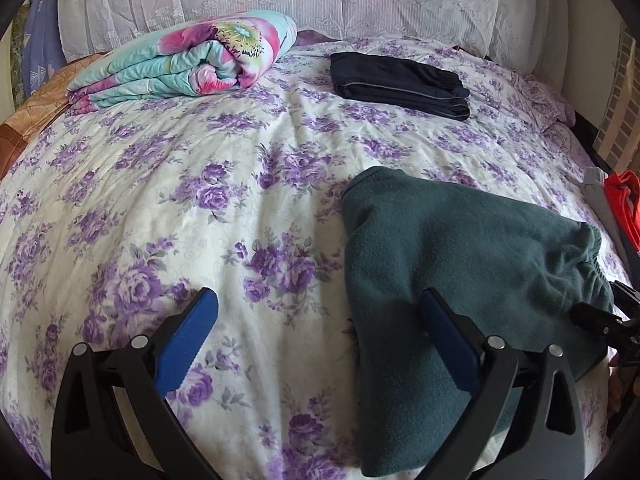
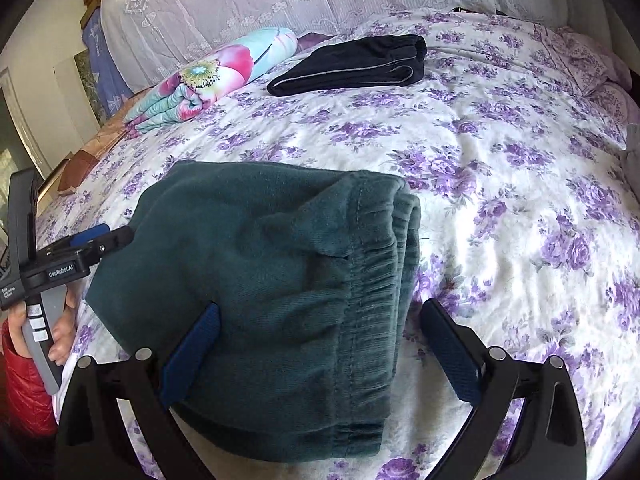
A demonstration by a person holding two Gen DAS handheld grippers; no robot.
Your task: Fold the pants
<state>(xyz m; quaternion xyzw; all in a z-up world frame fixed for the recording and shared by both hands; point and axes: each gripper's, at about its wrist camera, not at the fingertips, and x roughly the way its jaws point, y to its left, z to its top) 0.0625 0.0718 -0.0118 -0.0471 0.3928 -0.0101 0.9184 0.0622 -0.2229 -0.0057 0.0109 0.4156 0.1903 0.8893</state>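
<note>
The bed (image 2: 500, 168) carries green pants (image 2: 280, 280) at lower centre, folded into a compact stack; the fold appears nearly finished, with only squaring or setting aside left. The right hand-held gripper (image 2: 320, 352) gapes wide astride the waistband, gripping nothing. The left hand-held gripper (image 1: 320, 344) is likewise wide open, empty.

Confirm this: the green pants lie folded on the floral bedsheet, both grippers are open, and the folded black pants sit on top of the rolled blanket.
One error: the black pants lie flat on the bedsheet beside the rolled blanket, as the right wrist view shows. The green pants and both open grippers, left and right, match.
</note>
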